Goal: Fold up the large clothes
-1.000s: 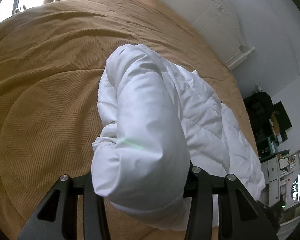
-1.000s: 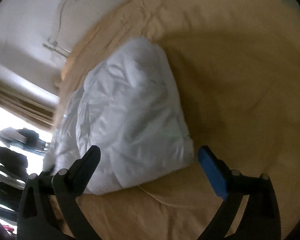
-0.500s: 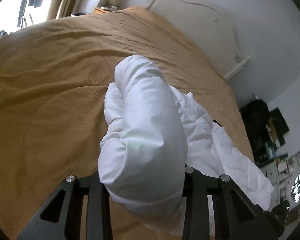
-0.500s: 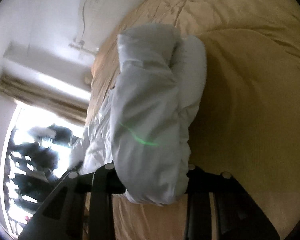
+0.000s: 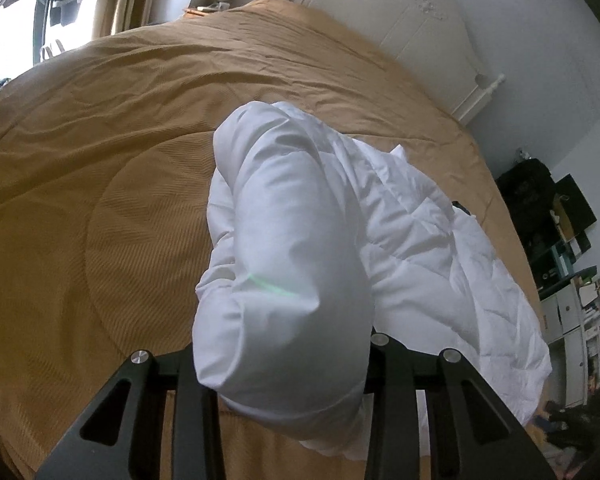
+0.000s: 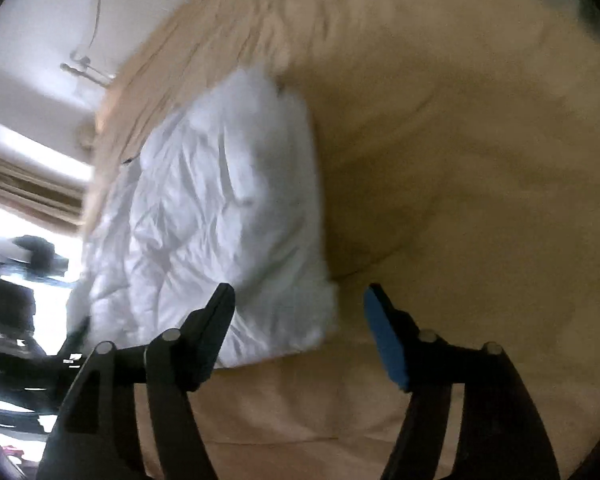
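Observation:
A white padded garment [image 5: 292,240] lies bunched on a tan bedspread [image 5: 100,160]. My left gripper [image 5: 284,364] is shut on a thick rolled fold of it and holds that fold lifted; the fabric hides the fingertips. In the right wrist view the same garment [image 6: 220,220] lies flat on the bedspread [image 6: 460,160], just beyond and left of my right gripper [image 6: 300,304]. The right jaws are opening, with nothing between them. Its left finger overlaps the garment's near edge in the picture, while the blue pad [image 6: 384,336] stands over bare bedspread.
A white headboard [image 5: 400,12] and wall rise behind the bed. A bright window with curtains [image 5: 12,20] is at the far left. Dark bags and shelving [image 5: 560,220] stand past the bed's right side. Wide bare bedspread spreads left of the garment.
Half a second ago the right gripper was shut on a fold of the garment. It has let go and pulled up, and the fold now lies flat. The left gripper keeps its fold, shifted slightly.

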A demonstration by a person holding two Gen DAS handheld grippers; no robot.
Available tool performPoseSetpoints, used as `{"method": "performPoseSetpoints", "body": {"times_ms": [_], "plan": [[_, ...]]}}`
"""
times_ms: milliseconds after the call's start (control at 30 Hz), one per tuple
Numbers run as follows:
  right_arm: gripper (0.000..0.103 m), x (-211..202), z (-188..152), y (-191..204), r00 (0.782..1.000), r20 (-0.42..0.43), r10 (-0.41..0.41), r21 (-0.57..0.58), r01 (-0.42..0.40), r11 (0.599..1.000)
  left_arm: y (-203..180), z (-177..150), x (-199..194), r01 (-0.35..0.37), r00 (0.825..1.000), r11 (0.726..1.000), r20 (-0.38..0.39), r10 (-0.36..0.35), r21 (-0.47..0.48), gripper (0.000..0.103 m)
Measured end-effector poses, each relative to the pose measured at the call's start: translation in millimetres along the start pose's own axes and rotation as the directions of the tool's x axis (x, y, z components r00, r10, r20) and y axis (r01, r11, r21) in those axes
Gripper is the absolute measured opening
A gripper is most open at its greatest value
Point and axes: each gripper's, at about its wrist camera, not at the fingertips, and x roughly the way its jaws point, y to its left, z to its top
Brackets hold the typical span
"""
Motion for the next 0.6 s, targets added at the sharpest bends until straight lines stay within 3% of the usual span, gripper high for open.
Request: {"method": "performPoseSetpoints", "body": {"times_ms": [67,167,300,400,467,600], "plan": [[0.069,-16,1,25,0.999,0.047,-0.001,-0.077,0.004,0.997,-3,3,0,-0.003,1.0,1.0,0.0,0.003,-0.001,0.034],[0.062,-2,21,91,0.994,0.013,0.109,-0.224,-0.103,0.969,-2,6,1,-0.002,1.0,1.0,-0.004,0.002,-0.01,0.035],[0.027,65,-2,172,0.973,-0.164,0.163,-0.387,-0.215,0.897,2,9,5,0.006,1.0,0.999,-0.011,-0.007,-0.032,0.035],[0.023,113,-12,207,0.96,-0.255,0.116,-0.426,-0.219,0.878,2,9,6,0.014,1.0,0.999,-0.014,-0.015,-0.034,0.036],[0.021,142,-10,220,0.96,-0.275,0.058,-0.44,-0.18,0.88,0,9,7,0.029,0.999,0.999,-0.02,-0.029,-0.032,0.036],[0.012,172,29,239,0.98,-0.198,-0.008,-0.429,-0.079,0.9,-8,10,3,0.031,1.0,0.999,-0.002,-0.031,0.016,0.036]]}}
